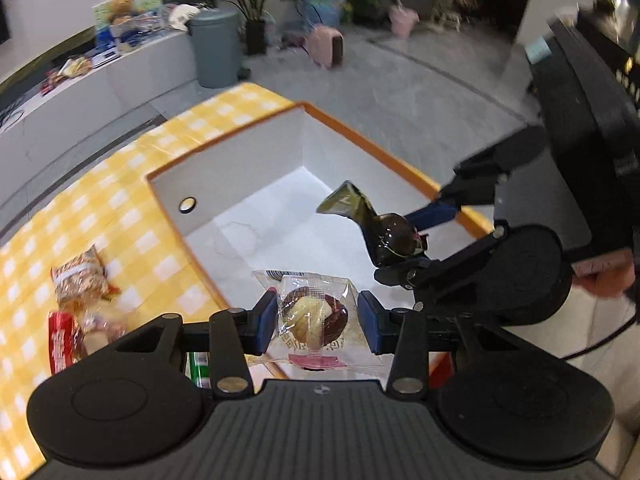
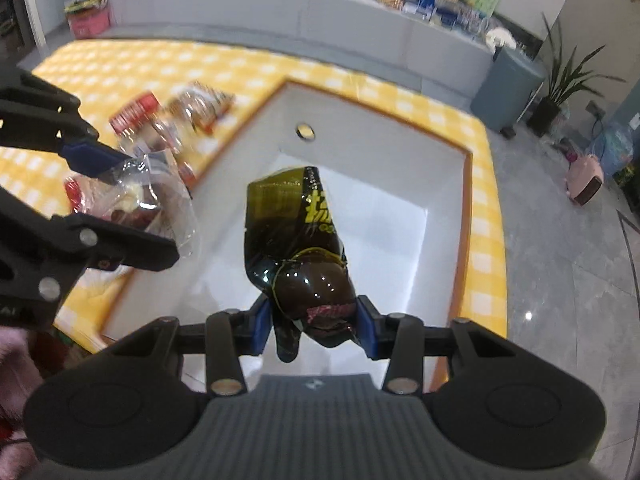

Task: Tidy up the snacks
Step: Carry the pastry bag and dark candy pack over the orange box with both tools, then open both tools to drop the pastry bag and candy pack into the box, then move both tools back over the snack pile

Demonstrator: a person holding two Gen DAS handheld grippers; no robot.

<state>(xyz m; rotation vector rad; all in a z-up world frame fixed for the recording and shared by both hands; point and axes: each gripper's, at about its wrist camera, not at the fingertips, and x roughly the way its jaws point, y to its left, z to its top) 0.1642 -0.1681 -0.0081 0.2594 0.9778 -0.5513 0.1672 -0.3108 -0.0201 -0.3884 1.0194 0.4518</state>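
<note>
1. Left gripper [image 1: 318, 320] clamps a clear-wrapped pastry [image 1: 314, 316] between its blue pads; the round cake inside is dark chocolate with a pale filling, and a pink label shows on the wrapper's lower part.
2. Right gripper [image 2: 314, 324] squeezes a dark olive packet [image 2: 304, 248] with yellow print, bulging round at the pinched end and flat at its free end.
3. Both snacks hang over the white box [image 2: 360, 152] with an orange rim, which sits at the corner of the yellow checked table [image 2: 120, 64].
4. More wrapped snacks [image 1: 80, 304], red and orange, lie on the table just beside the box's long wall.
</note>
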